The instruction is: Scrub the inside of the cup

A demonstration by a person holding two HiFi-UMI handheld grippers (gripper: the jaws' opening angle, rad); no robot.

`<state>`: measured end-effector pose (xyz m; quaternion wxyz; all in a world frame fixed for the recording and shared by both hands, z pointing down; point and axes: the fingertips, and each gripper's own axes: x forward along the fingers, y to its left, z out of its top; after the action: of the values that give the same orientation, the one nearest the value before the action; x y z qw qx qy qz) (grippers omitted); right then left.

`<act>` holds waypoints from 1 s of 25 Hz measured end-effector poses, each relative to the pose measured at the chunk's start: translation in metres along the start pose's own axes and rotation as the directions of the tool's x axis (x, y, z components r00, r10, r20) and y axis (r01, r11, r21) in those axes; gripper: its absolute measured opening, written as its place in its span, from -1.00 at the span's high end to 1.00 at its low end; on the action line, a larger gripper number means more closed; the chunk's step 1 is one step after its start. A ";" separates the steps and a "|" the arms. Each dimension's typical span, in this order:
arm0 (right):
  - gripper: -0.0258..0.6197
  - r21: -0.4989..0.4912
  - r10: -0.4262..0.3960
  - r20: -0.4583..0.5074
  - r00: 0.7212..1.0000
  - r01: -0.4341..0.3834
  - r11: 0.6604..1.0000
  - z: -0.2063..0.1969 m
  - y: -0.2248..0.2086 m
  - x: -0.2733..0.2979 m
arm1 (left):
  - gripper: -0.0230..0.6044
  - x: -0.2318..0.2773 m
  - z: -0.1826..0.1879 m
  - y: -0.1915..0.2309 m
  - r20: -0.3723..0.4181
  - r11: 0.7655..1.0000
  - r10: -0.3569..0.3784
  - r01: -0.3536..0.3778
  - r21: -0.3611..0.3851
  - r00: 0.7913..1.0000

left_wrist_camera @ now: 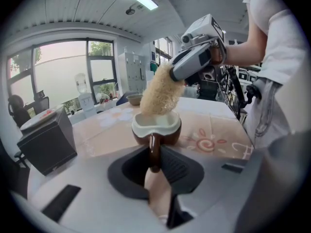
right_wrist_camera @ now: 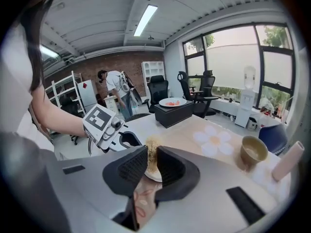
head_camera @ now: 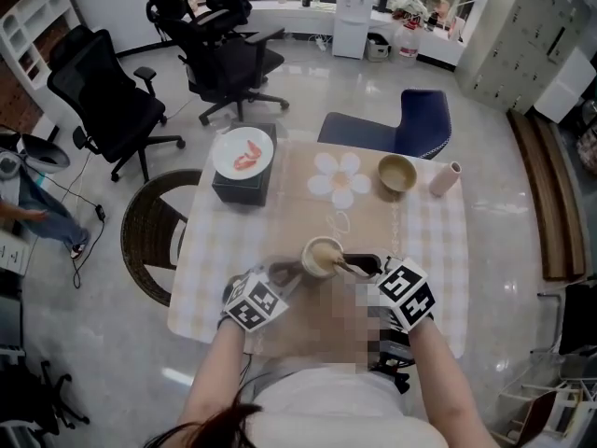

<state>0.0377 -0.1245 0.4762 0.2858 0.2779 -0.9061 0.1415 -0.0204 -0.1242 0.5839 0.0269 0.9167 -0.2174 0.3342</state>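
Well beyond the cup [head_camera: 322,257]: bowl [head_camera: 396,173], pink cylinder [head_camera: 444,178], black box [head_camera: 241,191] with plate [head_camera: 242,151]

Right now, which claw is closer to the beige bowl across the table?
Right. The right claw is nearly in front of the bowl; the left claw sits farther over, beyond the cup.

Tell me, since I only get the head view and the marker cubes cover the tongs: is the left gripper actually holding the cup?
Observer: Yes. In its own view, the left gripper has its tongs shut on the brown handle of the cup.
Operator: And the right one?
Observer: The right gripper clamps the scrubber between its tongs.
Operator: Is it in the cup?
Observer: Its lower end dips into the cup's white mouth. Most of it stands above the rim, tilted.
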 end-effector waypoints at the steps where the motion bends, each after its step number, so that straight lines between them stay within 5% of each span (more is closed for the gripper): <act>1: 0.73 -0.001 0.008 -0.014 1.000 -0.008 1.000 -0.002 0.000 0.003 | 0.73 0.000 0.000 0.000 -0.002 1.000 0.001 -0.001 0.001 1.000; 11: 0.73 0.013 0.018 -0.068 0.998 -0.017 1.000 -0.011 -0.002 0.028 | 0.73 0.000 -0.001 0.000 -0.006 1.000 0.006 -0.006 0.001 1.000; 25: 0.73 -0.115 -0.146 -0.100 0.984 0.135 0.984 -0.010 -0.023 0.026 | 0.73 0.001 -0.001 0.000 0.004 1.000 -0.005 0.005 0.002 1.000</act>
<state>0.0376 -0.1498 0.5022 0.3585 0.3172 -0.8737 0.0865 -0.0205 -0.1242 0.5855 0.0262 0.9179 -0.2148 0.3325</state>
